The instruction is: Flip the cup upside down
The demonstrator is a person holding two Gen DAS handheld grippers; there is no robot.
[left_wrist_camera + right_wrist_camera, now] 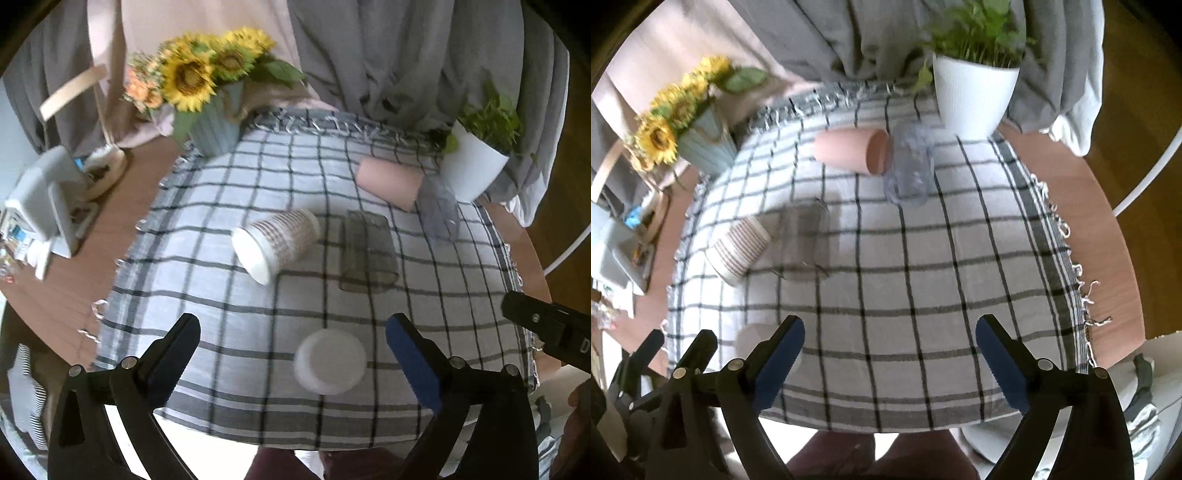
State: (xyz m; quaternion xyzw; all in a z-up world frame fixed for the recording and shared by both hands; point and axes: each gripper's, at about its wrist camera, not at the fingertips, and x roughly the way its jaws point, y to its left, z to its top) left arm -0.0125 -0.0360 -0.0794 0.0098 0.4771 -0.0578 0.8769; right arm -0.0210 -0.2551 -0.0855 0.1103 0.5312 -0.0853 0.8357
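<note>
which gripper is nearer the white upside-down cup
Left. The left gripper is open right over the white cup; the right gripper is open off to the cup's right.

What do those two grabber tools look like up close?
Both look alike: the left gripper and right gripper have black, angular plastic arms joined by round silver rivets. The jaws carry blue pads with ridged inner faces. No cables show.
</note>
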